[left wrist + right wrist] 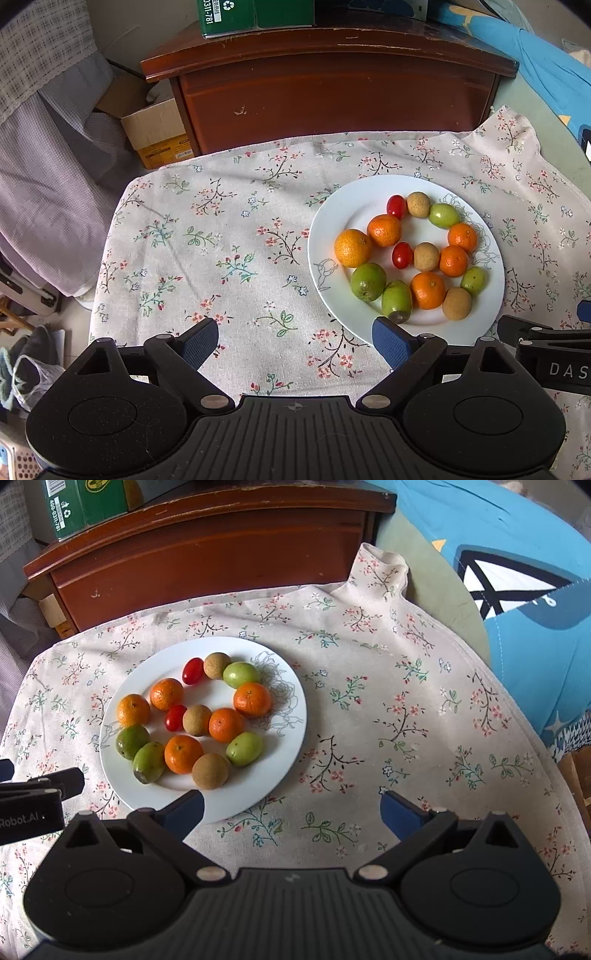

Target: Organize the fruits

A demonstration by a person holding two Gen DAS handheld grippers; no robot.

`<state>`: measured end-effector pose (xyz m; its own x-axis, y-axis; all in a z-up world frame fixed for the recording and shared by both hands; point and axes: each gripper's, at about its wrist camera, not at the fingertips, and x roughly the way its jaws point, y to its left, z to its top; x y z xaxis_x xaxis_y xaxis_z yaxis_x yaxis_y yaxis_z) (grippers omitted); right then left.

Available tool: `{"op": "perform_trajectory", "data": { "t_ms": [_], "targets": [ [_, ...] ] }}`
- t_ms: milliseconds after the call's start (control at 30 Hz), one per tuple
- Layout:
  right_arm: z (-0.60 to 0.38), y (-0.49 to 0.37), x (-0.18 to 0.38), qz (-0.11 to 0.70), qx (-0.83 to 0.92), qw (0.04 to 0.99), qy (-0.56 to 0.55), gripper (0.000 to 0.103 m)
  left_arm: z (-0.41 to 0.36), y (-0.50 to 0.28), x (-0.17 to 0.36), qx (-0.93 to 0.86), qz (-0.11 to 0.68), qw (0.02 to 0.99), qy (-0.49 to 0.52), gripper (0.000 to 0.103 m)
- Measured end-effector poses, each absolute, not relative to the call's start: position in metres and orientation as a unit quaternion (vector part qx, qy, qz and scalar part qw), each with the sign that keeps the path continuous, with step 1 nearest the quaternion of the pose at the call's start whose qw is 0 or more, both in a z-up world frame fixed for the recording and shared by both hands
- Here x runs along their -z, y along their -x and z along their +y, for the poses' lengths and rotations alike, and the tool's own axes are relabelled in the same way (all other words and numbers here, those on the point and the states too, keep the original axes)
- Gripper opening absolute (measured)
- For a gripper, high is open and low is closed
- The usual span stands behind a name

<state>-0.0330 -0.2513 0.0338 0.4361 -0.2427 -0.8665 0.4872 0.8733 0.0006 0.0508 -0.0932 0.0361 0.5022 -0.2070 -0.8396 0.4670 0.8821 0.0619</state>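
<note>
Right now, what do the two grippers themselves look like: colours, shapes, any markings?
Both match: the left gripper and right gripper have matte black bodies, two round side discs, a ribbed centre plate, silver pivot pins and blue textured pads. White lettering, partly cut off, marks each side. No cables or sleeves show.

A lived-in home room: floral tablecloth (pixel 229 258) mid-frame, worn wooden cabinet (pixel 332 96) at top, cardboard box (pixel 157 129) upper left.

Floral tablecloth (pixel 236 229) over table. Dark wooden cabinet (pixel 332 92) behind, top scratched, green carton (pixel 255 14) on it. Open cardboard box (pixel 155 129) at cabinet's left. Checked grey fabric (pixel 48 122) far left. Blue printed fabric (pixel 517 565) right. Soft daylight.
</note>
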Motion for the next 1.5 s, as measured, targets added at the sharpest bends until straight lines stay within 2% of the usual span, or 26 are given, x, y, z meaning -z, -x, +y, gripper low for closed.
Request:
{"op": "perform_trajectory", "data": {
  "t_ms": [1500],
  "targets": [
    [-0.2416, 0.0227, -0.0278, 0.486, 0.204, 0.844, -0.096, 0.101, -0.0972, -0.0454, -0.0268, 0.173, 0.461, 0.854, -0.166, 0.092]
  ]
}}
